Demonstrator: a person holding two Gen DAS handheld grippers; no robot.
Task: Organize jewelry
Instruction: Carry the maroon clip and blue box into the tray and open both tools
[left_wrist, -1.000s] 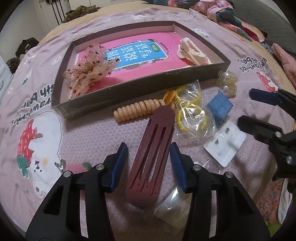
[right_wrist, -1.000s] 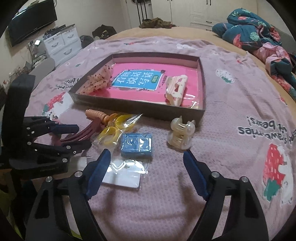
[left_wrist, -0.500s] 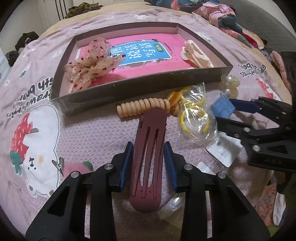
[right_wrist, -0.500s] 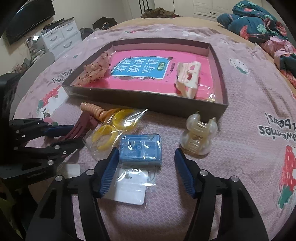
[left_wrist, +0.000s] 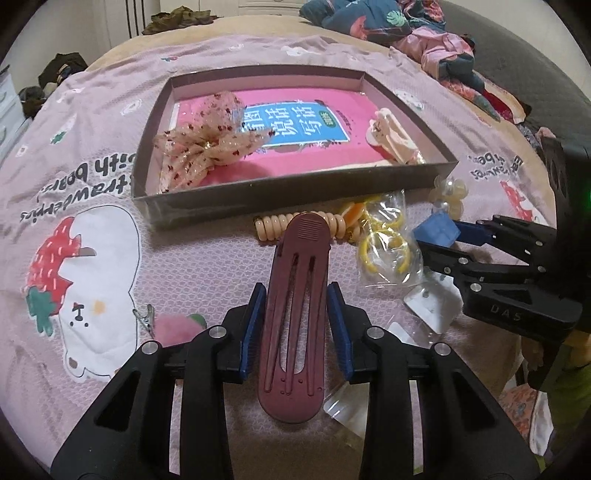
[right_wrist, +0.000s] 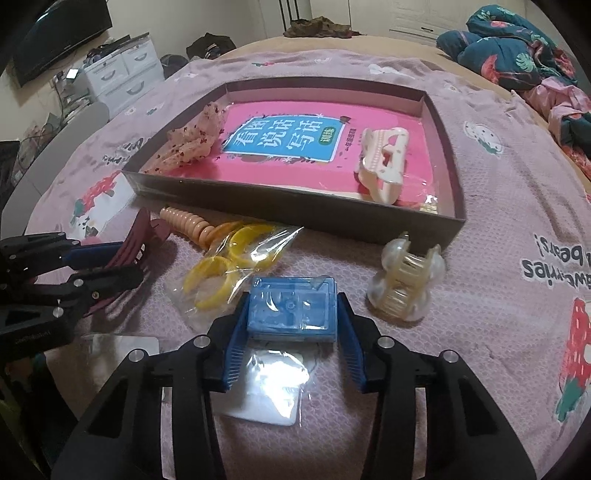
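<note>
Left gripper: jaws narrow, both blue pads pressed on the one maroon hair clip, which runs lengthwise between them, its far tip over the coil tie.
Right gripper: jaws closing around the one blue box; both pads sit at its sides, and it rests on a clear packet with a white card.
Beside the grippers: one peach spiral hair tie; one clear bag holding yellow rings, count unclear; one translucent claw clip just outside the tray wall.
Near left: one small pink pompom clip on the cloth.
Tray: one, dark-walled, on the mauve printed bedspread.
In tray: one pink book, one dotted gauze bow at its left, one cream claw clip at its right.
</note>
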